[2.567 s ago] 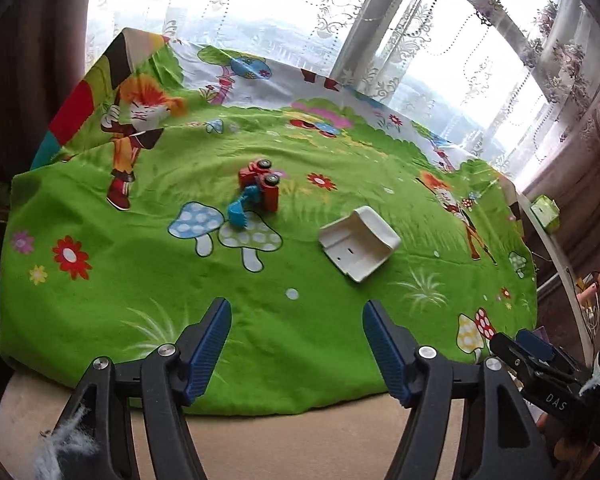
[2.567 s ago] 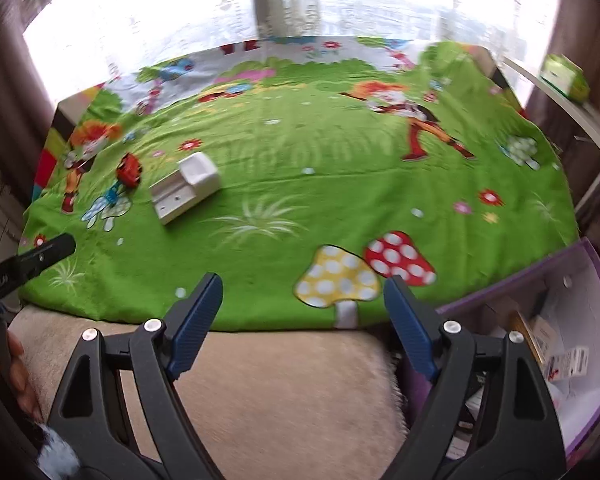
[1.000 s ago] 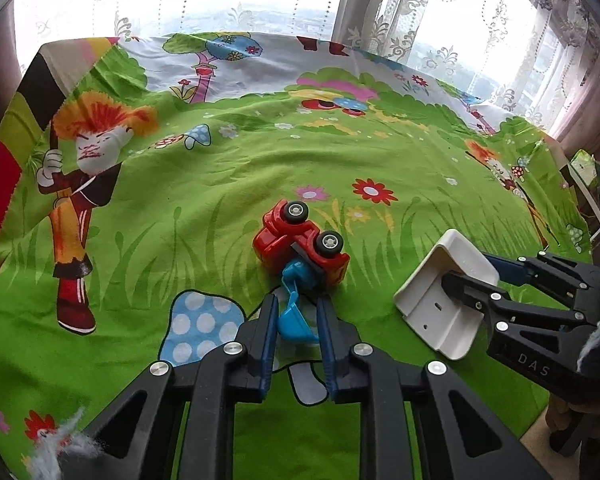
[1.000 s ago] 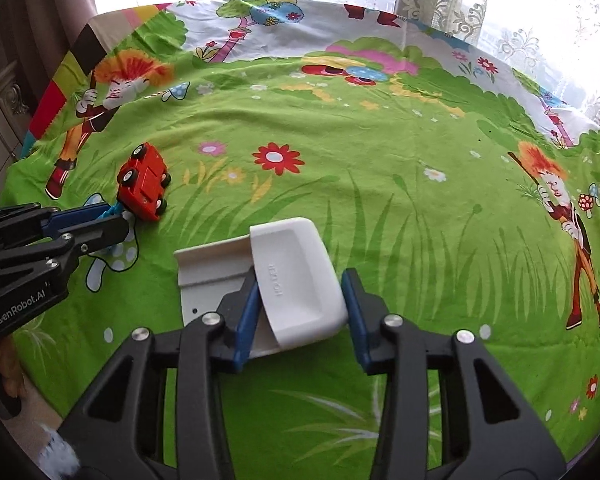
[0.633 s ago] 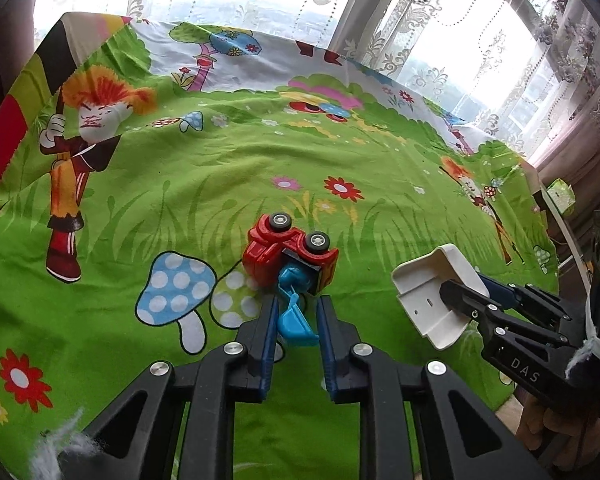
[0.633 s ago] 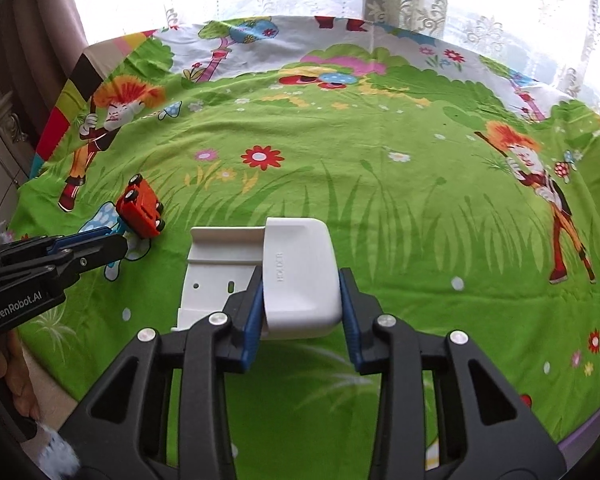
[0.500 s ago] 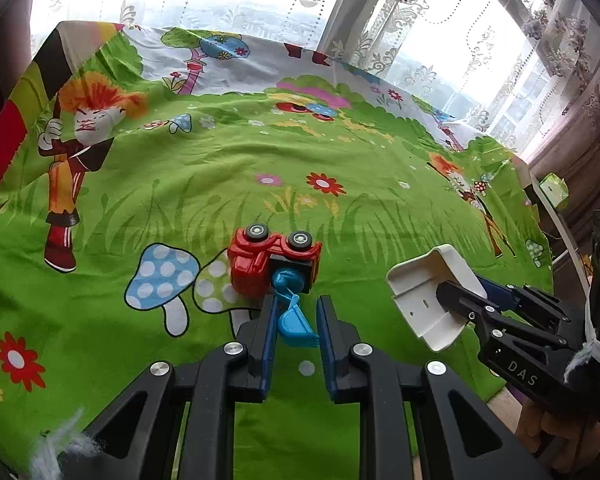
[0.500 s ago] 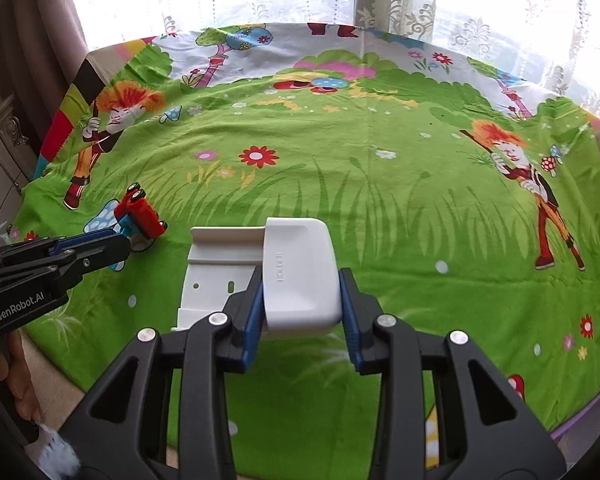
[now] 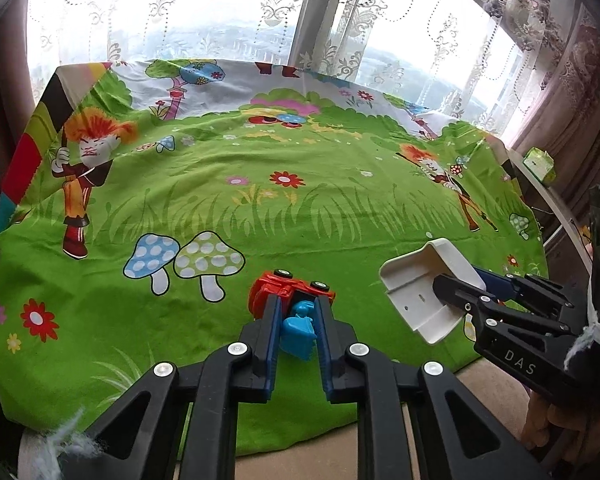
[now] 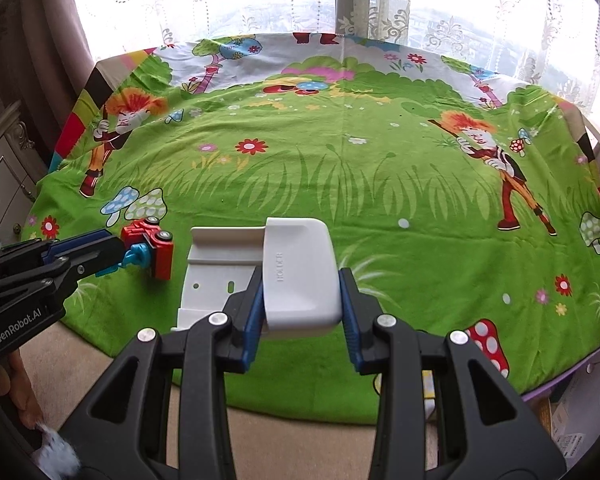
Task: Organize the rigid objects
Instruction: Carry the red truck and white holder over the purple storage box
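My left gripper (image 9: 296,312) is shut on the blue scoop of a red toy truck (image 9: 288,288), which hangs wheels-up off the green sheet (image 9: 300,216). In the right wrist view the same truck (image 10: 156,246) dangles from the left gripper (image 10: 114,254) at the left. My right gripper (image 10: 300,300) is shut on a white plastic holder (image 10: 296,272), lifted above the sheet (image 10: 380,200) near its front edge. From the left wrist view the holder (image 9: 424,292) shows its hollow underside, with the right gripper (image 9: 456,286) clamped on it.
The cartoon-print sheet covers a bed that ends at lace curtains (image 9: 220,16) and a window. A beige carpet (image 10: 204,412) lies below its front edge. A drawer cabinet (image 10: 4,176) stands at the left, a purple-edged box (image 10: 572,408) at the lower right, a small green box (image 9: 540,164) on a ledge.
Both grippers have drawn back toward the bed's front edge and risen, carrying the truck and the white holder off the sheet. The truck has swung on its scoop.
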The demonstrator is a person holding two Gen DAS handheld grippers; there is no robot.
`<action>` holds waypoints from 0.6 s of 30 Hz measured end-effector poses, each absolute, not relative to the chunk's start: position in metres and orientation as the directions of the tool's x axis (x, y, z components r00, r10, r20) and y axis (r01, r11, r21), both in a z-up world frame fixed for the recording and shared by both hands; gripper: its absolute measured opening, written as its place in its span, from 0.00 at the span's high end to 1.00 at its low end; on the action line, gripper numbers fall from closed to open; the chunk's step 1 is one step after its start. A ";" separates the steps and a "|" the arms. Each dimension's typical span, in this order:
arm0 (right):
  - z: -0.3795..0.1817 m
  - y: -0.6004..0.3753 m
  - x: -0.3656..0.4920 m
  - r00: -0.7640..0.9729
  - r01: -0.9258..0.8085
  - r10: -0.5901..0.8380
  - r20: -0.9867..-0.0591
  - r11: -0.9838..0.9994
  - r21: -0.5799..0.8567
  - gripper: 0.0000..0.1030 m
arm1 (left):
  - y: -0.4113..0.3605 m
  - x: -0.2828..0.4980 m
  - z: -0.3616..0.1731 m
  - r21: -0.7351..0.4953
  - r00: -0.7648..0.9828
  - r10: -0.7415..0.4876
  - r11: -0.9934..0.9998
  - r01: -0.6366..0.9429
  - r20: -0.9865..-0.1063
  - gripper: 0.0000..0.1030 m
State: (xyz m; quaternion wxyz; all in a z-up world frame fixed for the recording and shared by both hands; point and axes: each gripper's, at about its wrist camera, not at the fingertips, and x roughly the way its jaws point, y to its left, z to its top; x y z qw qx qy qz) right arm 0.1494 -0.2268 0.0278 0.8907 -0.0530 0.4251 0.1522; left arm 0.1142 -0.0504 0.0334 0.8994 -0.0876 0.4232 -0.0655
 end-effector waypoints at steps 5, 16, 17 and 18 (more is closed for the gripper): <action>0.031 -0.233 0.138 0.596 -0.314 0.229 -0.770 0.949 0.040 0.62 | -0.059 0.104 0.037 -0.214 0.634 -0.202 0.975 0.059 -0.746 0.85; 0.040 -0.254 0.118 0.604 -0.282 0.228 -0.764 0.957 0.062 0.62 | -0.070 0.090 0.044 -0.245 0.634 -0.242 0.966 0.084 -0.734 0.85; 0.041 -0.255 0.116 0.605 -0.282 0.228 -0.763 0.957 0.063 0.62 | -0.071 0.089 0.045 -0.246 0.634 -0.244 0.965 0.087 -0.734 0.85; 0.041 -0.257 0.115 0.605 -0.279 0.228 -0.763 0.958 0.065 0.62 | -0.073 0.088 0.046 -0.247 0.634 -0.246 0.965 0.089 -0.733 0.85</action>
